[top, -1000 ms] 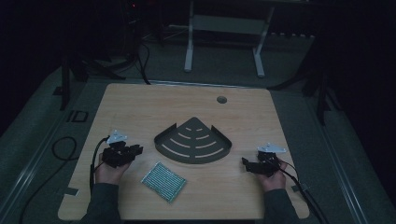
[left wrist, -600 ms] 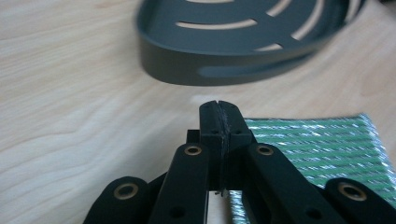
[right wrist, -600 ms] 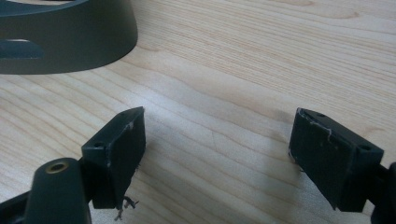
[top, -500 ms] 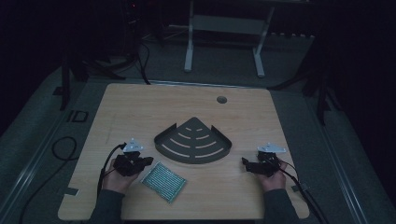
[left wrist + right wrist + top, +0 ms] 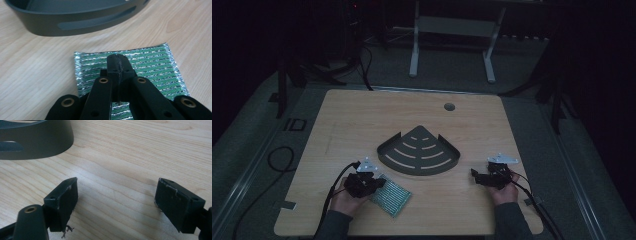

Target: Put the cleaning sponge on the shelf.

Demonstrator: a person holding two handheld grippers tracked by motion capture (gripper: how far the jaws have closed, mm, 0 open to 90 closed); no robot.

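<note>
Counting the scene gives two black hand-held grippers, one green-and-silver ribbed foil pouch, one dark grey fan-shaped slotted tray and one light wooden table [image 5: 362,120].

The left gripper [image 5: 117,58] has its jaws pressed together, having just closed, with nothing between them. In the left gripper view its tips sit over the near half of the green-and-silver ribbed foil pouch [image 5: 150,65]; whether they touch the foil cannot be told. In the high view the left gripper [image 5: 379,183] lies at the pouch's [image 5: 392,197] upper left edge.

The right gripper [image 5: 116,197] has its jaws spread wide, with bare wood between them and nothing held. In the high view the right gripper [image 5: 473,173] rests low over the table, well apart from the pouch.

The pouch is a flat rectangle, green with shiny silver cross-ridges and a crinkled silver border, lying flat on the wood. Just beyond the left gripper's tips stands the dark grey fan-shaped slotted tray [image 5: 75,17], apart from the pouch; the tray [image 5: 419,152] lies between the two grippers and a little farther from the person.
</note>
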